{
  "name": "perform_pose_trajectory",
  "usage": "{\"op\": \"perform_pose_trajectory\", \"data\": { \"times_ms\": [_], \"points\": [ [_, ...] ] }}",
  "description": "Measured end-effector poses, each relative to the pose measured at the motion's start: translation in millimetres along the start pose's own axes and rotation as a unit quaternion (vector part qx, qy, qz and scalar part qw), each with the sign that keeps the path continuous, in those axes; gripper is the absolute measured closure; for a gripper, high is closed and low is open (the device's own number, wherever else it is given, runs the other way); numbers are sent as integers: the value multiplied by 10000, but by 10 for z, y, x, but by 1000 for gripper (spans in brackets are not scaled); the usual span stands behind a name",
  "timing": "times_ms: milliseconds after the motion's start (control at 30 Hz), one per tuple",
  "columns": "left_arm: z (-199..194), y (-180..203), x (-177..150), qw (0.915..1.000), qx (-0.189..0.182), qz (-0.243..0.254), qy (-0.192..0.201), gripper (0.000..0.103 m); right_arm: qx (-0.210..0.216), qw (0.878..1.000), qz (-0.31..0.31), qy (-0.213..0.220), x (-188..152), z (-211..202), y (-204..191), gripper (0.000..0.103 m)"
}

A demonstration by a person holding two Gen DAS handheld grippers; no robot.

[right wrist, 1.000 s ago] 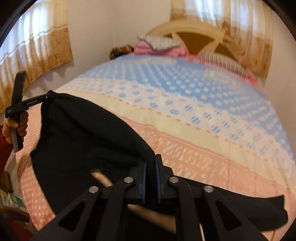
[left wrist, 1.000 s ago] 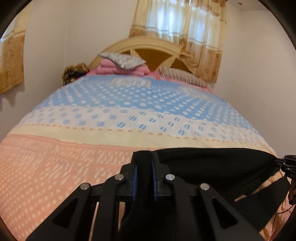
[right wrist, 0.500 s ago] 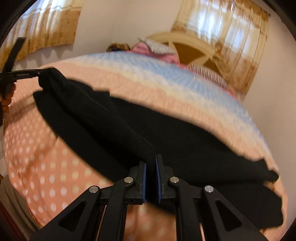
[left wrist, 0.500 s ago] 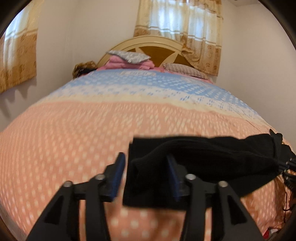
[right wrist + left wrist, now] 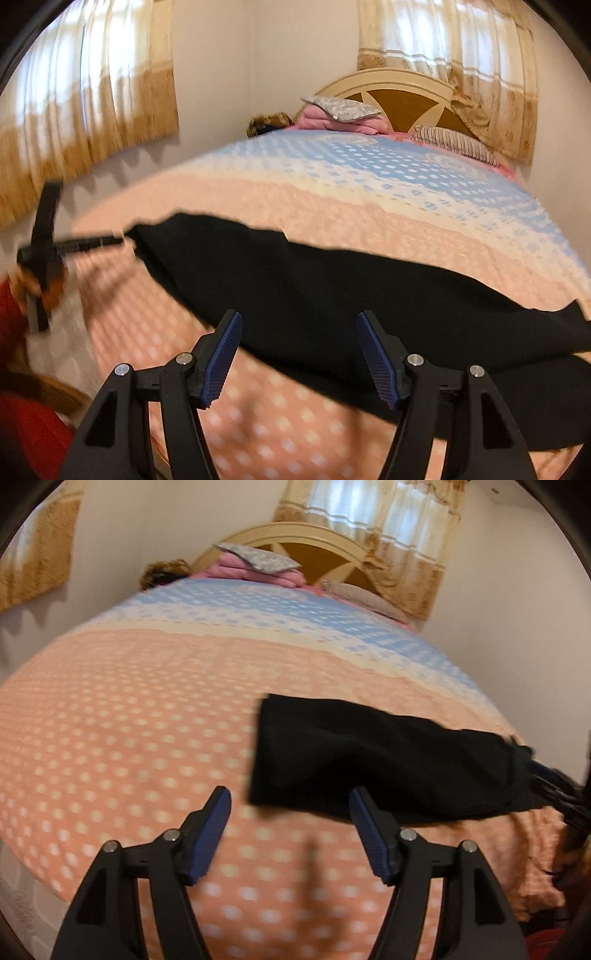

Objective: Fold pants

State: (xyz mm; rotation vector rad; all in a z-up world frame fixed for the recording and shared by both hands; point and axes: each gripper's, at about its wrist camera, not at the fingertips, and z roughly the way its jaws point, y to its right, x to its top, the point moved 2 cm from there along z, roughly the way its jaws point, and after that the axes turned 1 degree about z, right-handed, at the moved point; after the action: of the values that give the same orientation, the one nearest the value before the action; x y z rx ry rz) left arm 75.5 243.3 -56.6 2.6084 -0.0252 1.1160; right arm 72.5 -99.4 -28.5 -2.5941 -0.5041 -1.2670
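The pants (image 5: 332,295) lie flat across the near, peach end of the bed (image 5: 110,720), just laid down after a fold. The left hand-held gripper (image 5: 290,834) and right hand-held gripper (image 5: 299,356) have both just been opening and stand released, nothing between their pads. Next likely calls for regrasping the 3 o'clock end and carrying it toward 9 o'clock.
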Motion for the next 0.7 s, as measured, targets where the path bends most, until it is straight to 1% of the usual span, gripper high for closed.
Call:
{"op": "perform_pose_trajectory", "data": {
  "times_ms": [100,167,233,267,333,367,400,500,567,633,700],
  "points": [
    [71,235,-42,9973,-678,5,-287,34,140,9998,144,97,139,167,-98,37],
    [101,379,-80,9957,-839,156,-350,34,233,9995,152,156,207,253,-192,37],
    [142,449,-81,9956,-821,298,-333,34,260,9995,122,137,214,313,-282,37],
    [181,432,-55,9966,-733,248,-281,33,284,9995,117,116,220,341,-291,37],
    [204,340,24,9966,-790,-95,-221,30,391,9991,150,45,217,404,-316,37],
    [209,251,72,9951,-880,-423,-136,22,403,9991,157,18,203,403,-308,37],
    [210,191,110,9940,-897,-629,-59,18,394,9991,155,4,183,397,-317,37],
    [212,119,228,9909,-981,-911,154,17,361,9991,213,9,133,436,-282,37],
    [232,85,295,9880,-1036,-1110,280,17,421,9985,323,-95,106,538,-264,37],
    [306,27,347,9851,-1065,-1325,268,17,507,9973,452,-283,30,668,-253,37],
    [393,-55,386,9776,-1195,-1719,227,17,599,9956,552,-467,-45,781,-269,37]
  ]
}}
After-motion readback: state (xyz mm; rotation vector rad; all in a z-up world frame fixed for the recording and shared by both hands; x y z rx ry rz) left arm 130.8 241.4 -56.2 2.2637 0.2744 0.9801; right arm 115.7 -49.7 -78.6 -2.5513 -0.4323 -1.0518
